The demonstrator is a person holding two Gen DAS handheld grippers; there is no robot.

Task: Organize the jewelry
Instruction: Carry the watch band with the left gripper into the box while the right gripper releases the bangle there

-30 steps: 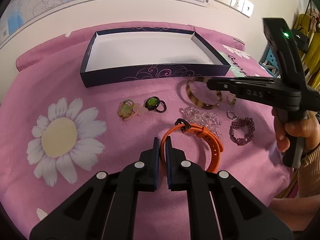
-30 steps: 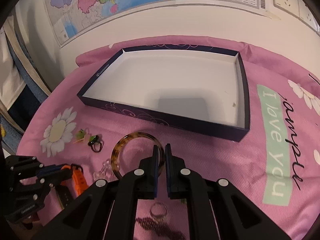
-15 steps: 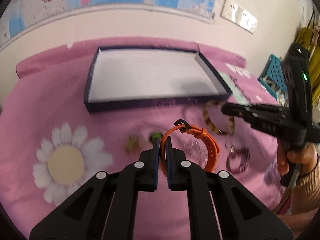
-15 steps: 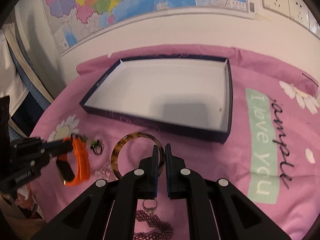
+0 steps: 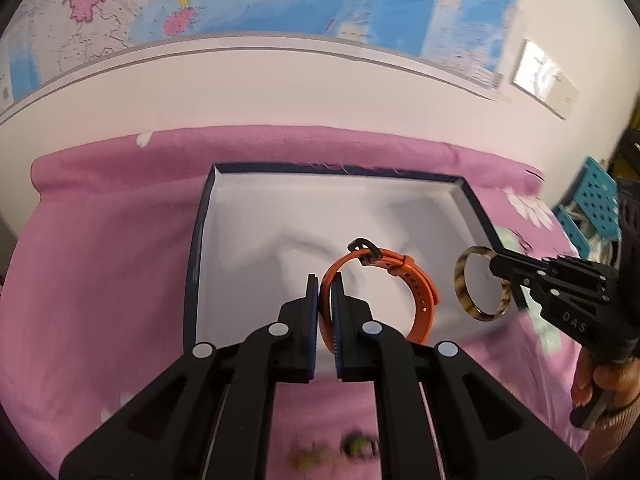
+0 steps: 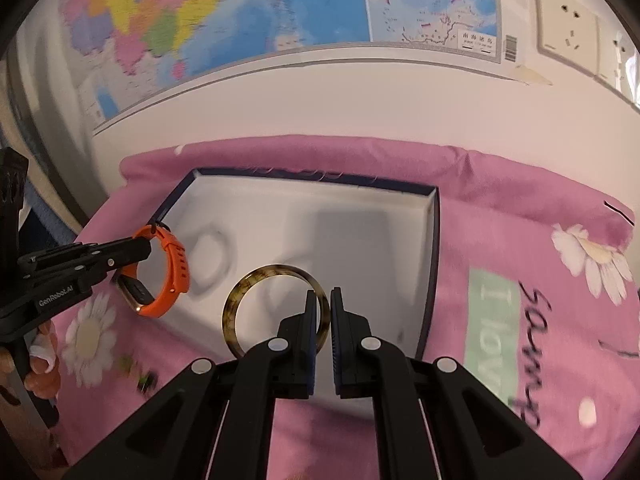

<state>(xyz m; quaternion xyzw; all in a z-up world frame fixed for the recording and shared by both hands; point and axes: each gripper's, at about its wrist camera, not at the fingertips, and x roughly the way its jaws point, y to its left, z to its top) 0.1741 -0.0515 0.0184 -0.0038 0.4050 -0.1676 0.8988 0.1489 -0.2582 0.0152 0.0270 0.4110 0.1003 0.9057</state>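
Left claw (image 5: 325,292): clenched on the band of the orange strap watch (image 5: 416,292), which is hanging in the air over the near half of the shallow white-lined box (image 5: 476,208). The watch loop is standing on edge, its buckle end pointing away from the claw toward the box's far wall.

Right claw (image 6: 325,308): clenched on the rim of the tortoiseshell bangle (image 6: 240,296), which is hanging upright, its open face toward the camera, above the box's near wall (image 6: 430,304) and just inside it.

Box: lying on the pink daisy-print cloth (image 6: 520,208), long axis running left to right, directly ahead of and below both claws; its floor is showing only shadows.

Governing relation: each piece is hanging over the box floor, the watch toward the left side, the bangle toward the right, well apart. By judgement, what remains is lowering each and letting go.

Remaining pieces: small green items (image 5: 356,446), blurred, lying on the cloth nearer than the box.
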